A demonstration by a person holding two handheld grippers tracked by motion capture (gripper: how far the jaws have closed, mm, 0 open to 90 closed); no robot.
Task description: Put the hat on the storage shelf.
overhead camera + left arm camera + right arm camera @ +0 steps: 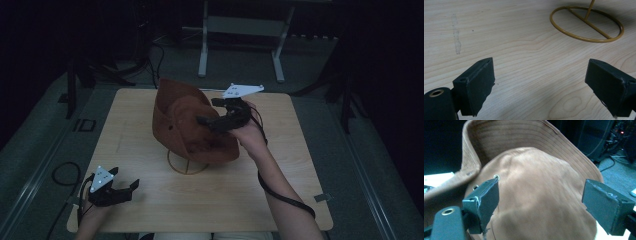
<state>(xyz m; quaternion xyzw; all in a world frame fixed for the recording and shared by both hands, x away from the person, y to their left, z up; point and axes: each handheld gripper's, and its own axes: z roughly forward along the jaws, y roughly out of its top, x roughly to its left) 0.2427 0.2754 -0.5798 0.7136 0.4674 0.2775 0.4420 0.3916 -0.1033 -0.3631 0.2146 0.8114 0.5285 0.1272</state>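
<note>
The left gripper (125, 189) rests low at the near corner of the wooden tabletop (150, 200), jaws spread wide and holding nothing. Ahead of it stands the round wire base of a yellow stand (586, 23). Farther on, the right gripper (215, 111) is raised, wrist bent inward, jaws spread over the crown of the brown hat (536, 202) (brim upturned behind). Beyond lie dark floor and a grey frame (240, 30).

Wooden table (150, 200) — metal frame (241, 30) beyond, cables (150, 60).
</note>
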